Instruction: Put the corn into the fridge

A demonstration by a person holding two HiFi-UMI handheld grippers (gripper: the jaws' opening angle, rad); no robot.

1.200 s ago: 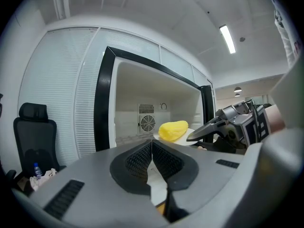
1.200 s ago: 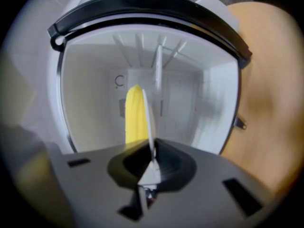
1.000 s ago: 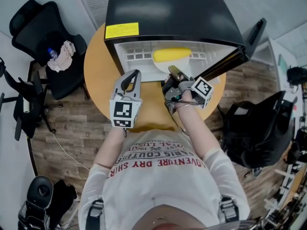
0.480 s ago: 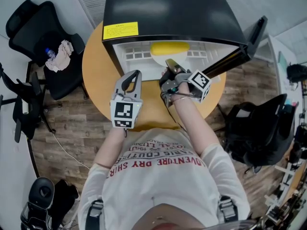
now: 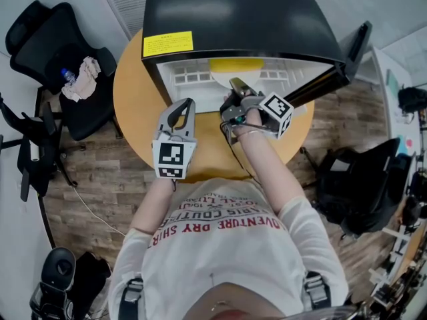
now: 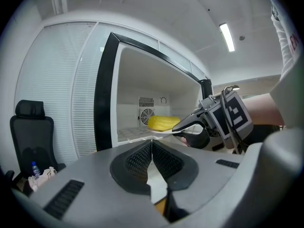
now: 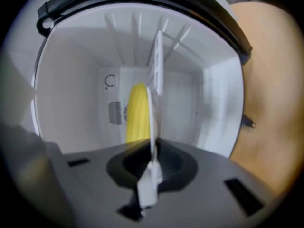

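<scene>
Corn (image 5: 237, 65): long axis lies across the fridge (image 5: 233, 12) mouth, deeper in than before.
Your right claw (image 5: 233, 84): easing open, plate (image 7: 151, 120) rim between.
Your left claw (image 6: 152, 142): closed, empty.

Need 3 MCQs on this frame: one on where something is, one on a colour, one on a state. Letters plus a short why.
1. Where is the corn?
A. On the office chair
B. On a plate inside the open fridge
C. On the floor

2. What colour is the sticker on top of the fridge?
A. Yellow
B. Red
C. Green

3. How do the jaws of the left gripper stand?
A. Wide apart
B. Clamped on the plate
C. Together, with nothing between them

Answers:
1 B: the corn lies on the white plate within the fridge's white interior.
2 A: the label is plainly yellow against the black top.
3 C: the left gripper view shows the pads meeting, with nothing between them.
</scene>
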